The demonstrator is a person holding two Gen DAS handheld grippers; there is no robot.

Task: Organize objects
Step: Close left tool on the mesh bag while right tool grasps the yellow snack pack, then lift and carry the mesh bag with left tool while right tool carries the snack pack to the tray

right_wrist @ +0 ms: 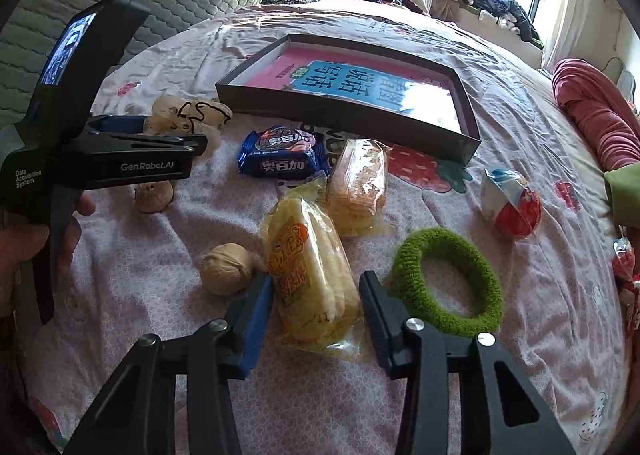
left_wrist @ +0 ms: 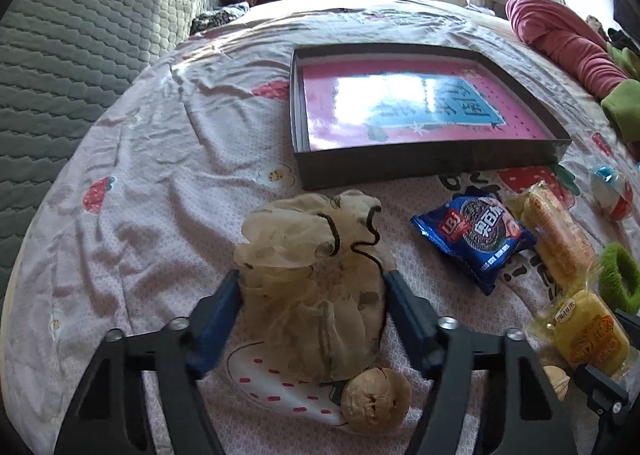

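A cream drawstring pouch lies crumpled on the strawberry-print bedsheet. My left gripper has both blue pads against its sides and is shut on it. From the right wrist view the left gripper shows side-on, a hand on its handle. My right gripper is shut on a yellow snack packet, one pad on each long side. A dark shallow box with a pink book inside sits further back on the bed.
A blue biscuit packet, an orange cracker packet, a green fuzzy ring, a red-and-white egg toy and two walnuts lie around. A grey quilted headboard is left, with clothes piled behind.
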